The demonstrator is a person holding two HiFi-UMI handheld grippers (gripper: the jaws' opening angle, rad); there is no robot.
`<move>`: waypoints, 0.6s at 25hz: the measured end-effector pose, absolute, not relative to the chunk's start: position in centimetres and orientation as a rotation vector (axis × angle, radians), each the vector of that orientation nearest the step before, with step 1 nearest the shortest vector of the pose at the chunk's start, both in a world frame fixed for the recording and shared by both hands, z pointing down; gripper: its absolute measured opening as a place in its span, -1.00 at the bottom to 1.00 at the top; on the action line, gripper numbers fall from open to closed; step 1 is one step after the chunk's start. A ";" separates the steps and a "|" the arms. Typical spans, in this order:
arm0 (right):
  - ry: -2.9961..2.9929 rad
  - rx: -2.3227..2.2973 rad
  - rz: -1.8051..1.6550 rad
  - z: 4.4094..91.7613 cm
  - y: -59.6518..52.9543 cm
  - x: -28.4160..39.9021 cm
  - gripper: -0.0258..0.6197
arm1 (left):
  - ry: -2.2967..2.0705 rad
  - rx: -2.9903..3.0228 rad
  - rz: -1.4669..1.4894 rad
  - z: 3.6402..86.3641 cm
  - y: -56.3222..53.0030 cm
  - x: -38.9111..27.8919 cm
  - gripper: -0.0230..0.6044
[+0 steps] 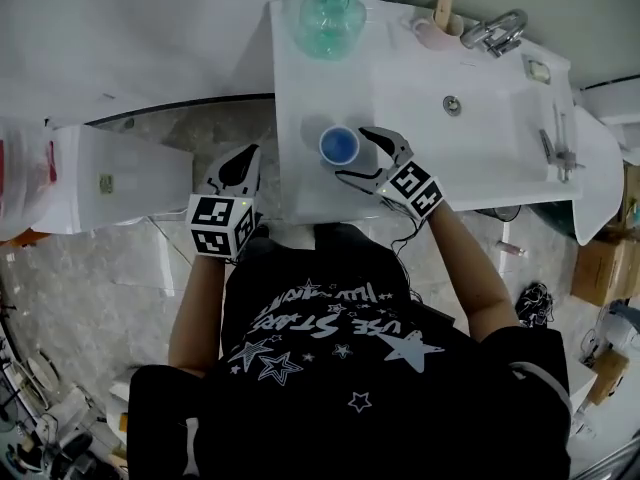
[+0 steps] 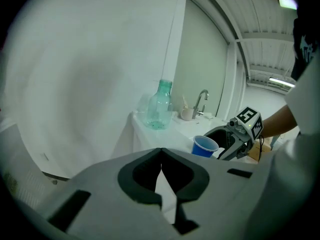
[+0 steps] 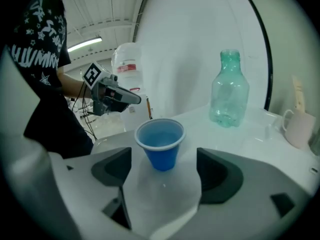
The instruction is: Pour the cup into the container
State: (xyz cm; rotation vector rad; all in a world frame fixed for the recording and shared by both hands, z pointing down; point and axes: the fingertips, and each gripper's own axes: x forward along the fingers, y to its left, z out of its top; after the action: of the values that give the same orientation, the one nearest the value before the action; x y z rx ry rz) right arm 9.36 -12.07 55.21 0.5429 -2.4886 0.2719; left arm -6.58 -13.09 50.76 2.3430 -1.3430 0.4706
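Observation:
A blue plastic cup (image 1: 339, 146) stands upright near the front edge of the white counter (image 1: 400, 88). It holds a clear liquid, which shows in the right gripper view (image 3: 161, 143). My right gripper (image 1: 352, 154) is open with a jaw on either side of the cup, and the pads stay clear of its wall (image 3: 163, 170). A green see-through bottle (image 1: 332, 13) with an open neck stands at the back of the counter (image 3: 230, 91). My left gripper (image 1: 250, 156) hangs off the counter's left side, shut and holding nothing (image 2: 161, 159).
A sink basin (image 1: 490, 118) with a faucet (image 1: 495, 30) lies to the right of the cup. A pale mug (image 1: 437, 30) with a wooden stick in it stands near the faucet. A white box (image 1: 110, 178) sits on the floor to the left.

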 end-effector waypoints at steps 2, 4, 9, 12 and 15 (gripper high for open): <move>-2.503 0.453 0.256 55.7 -11.9 8.7 0.32 | -1.392 2.304 0.466 51.0 -12.8 -6.9 -0.89; -2.510 0.373 0.236 56.1 -11.8 8.1 0.29 | -1.435 2.266 0.461 51.3 -12.5 -7.1 -0.89; -2.539 0.267 0.177 56.5 -12.0 6.8 0.21 | -1.511 2.202 0.453 51.5 -12.0 -7.4 -0.89; -2.564 0.221 0.156 56.7 -12.0 6.1 0.16 | -1.546 2.168 0.451 51.7 -11.8 -7.5 -0.89; -2.592 0.211 0.141 56.6 -12.3 5.5 0.15 | -1.564 2.151 0.458 51.8 -11.7 -7.4 -0.89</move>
State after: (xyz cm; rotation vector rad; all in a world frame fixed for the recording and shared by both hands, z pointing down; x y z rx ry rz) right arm 5.54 -12.27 56.57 0.2108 -2.5924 0.1414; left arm -7.44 -11.74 51.75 2.1513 -1.5639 0.4581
